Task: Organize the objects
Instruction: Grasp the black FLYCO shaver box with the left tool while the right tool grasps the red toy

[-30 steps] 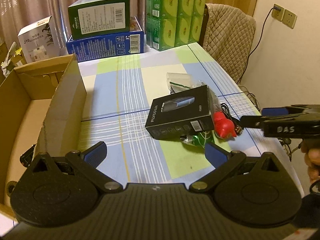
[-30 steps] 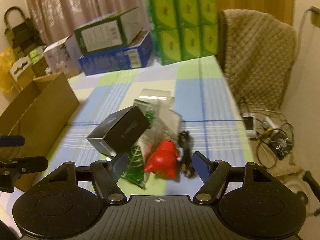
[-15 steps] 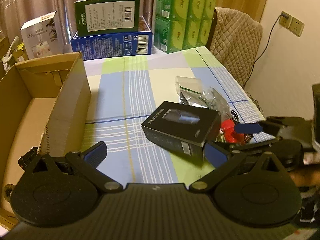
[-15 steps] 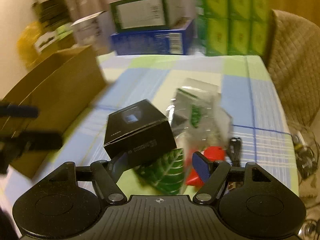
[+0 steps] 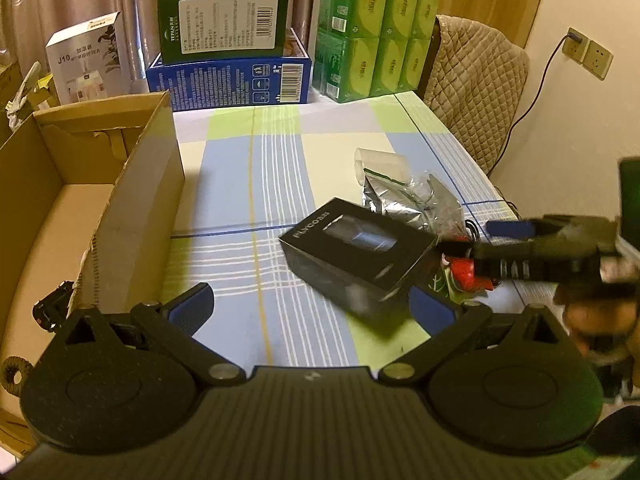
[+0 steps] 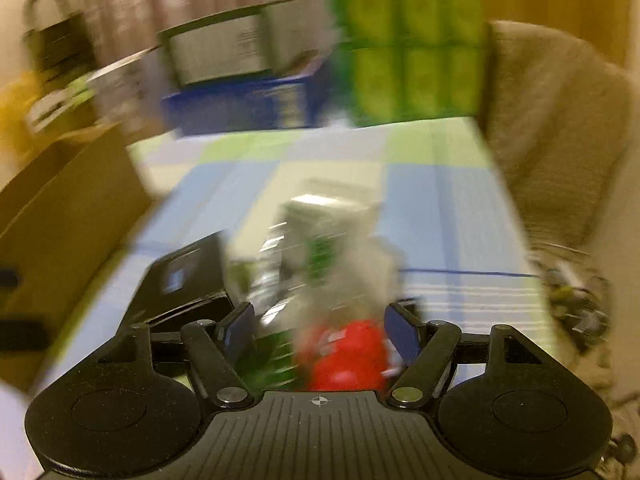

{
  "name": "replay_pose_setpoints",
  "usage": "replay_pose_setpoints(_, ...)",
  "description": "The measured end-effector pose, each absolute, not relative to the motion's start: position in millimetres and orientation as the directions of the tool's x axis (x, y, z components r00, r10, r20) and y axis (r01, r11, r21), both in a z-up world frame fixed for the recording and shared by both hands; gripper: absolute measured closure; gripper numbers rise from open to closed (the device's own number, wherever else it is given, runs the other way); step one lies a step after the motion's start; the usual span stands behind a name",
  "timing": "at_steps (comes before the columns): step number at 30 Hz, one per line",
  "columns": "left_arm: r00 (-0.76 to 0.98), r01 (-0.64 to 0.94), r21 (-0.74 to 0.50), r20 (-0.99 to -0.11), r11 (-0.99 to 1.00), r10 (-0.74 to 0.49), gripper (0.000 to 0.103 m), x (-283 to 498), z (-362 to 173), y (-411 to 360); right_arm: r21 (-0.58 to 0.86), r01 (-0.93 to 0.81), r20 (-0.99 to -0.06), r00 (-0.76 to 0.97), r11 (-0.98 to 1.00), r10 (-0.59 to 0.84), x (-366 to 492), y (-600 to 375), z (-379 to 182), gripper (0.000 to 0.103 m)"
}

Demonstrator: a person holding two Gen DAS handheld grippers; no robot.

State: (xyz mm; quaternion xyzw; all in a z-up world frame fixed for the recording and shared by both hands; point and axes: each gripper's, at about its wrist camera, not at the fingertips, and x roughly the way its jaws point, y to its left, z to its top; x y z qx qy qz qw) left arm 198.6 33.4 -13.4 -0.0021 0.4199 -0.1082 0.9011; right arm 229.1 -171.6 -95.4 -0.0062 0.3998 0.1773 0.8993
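A black product box (image 5: 356, 250) lies on the checked tablecloth, just ahead of my open left gripper (image 5: 310, 308), whose fingers hold nothing. Right of the box sit a red toy (image 5: 466, 274), a green leaf-print packet and silver foil bags (image 5: 416, 200). My right gripper (image 5: 472, 236) reaches in from the right over the red toy. In the blurred right wrist view the red toy (image 6: 344, 354) lies between the open right gripper's (image 6: 320, 326) fingers, and the black box (image 6: 180, 280) is at the left.
An open cardboard box (image 5: 132, 196) stands at the left with a small dark item inside. Stacked blue and green cartons (image 5: 228, 60), green tissue packs (image 5: 372, 32) and a white humidifier box (image 5: 86, 60) line the back. A quilted chair (image 5: 476, 88) is at the right.
My right gripper has swung onto the red toy, which now sits between its fingers. The left gripper has closed in on the black box. The right wrist view is now blurred by motion.
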Motion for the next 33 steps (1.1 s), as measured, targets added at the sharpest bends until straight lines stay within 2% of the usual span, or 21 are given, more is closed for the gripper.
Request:
replay_pose_setpoints(2,0.621,0.194,-0.095,-0.759,0.976,-0.197,0.001,201,-15,32,0.126,-0.382,-0.716,0.604,0.916,0.350,218,-165,-97,0.033)
replay_pose_setpoints(4,0.617,0.197,-0.097,-0.761,0.976,-0.200,0.001,203,-19,29,0.117,-0.335,-0.726,0.613,0.935,0.311,212,-168,-102,0.033)
replay_pose_setpoints(7,0.607,0.199,-0.114,-0.765,0.973,-0.214,0.001,208,-27,22,0.181,-0.246,-0.729,0.617,0.952,0.298,208,-183,-107,0.033)
replay_pose_setpoints(11,0.595,0.188,-0.145,-0.770,0.971,-0.230,0.001,219,-32,13,0.177,-0.274,-0.724,0.614,0.945,0.314,206,-183,-108,0.033)
replay_pose_setpoints(16,0.617,0.189,-0.132,-0.755,0.973,-0.222,0.001,227,-26,11,0.263,-0.457,-0.654,0.563,0.850,0.505,203,-169,-107,0.033)
replay_pose_setpoints(19,0.607,0.198,-0.114,-0.766,0.973,-0.213,0.001,231,-28,9,0.207,-0.415,-0.673,0.597,0.886,0.436,203,-168,-108,0.033)
replay_pose_setpoints(23,0.575,0.230,-0.096,-0.789,0.968,-0.215,0.001,236,-42,1,0.209,-0.310,-0.674,0.641,0.927,0.367,201,-185,-105,0.033)
replay_pose_setpoints(27,0.545,0.244,-0.058,-0.817,0.968,-0.186,0.001,244,-61,-7,0.189,-0.189,-0.713,0.648,0.964,0.267,201,-202,-108,0.033)
replay_pose_setpoints(29,0.539,0.251,-0.038,-0.825,0.967,-0.172,0.003,247,-68,-11,0.197,-0.145,-0.723,0.647,0.969,0.244,202,-212,-109,0.033)
replay_pose_setpoints(31,0.531,0.259,-0.029,-0.831,0.965,-0.168,0.012,250,-73,-12,0.224,-0.124,-0.723,0.644,0.967,0.250,204,-219,-110,0.033)
replay_pose_setpoints(33,0.529,0.263,-0.018,-0.834,0.965,-0.160,0.015,254,-76,-12,0.253,-0.125,-0.720,0.638,0.959,0.273,206,-221,-111,0.033)
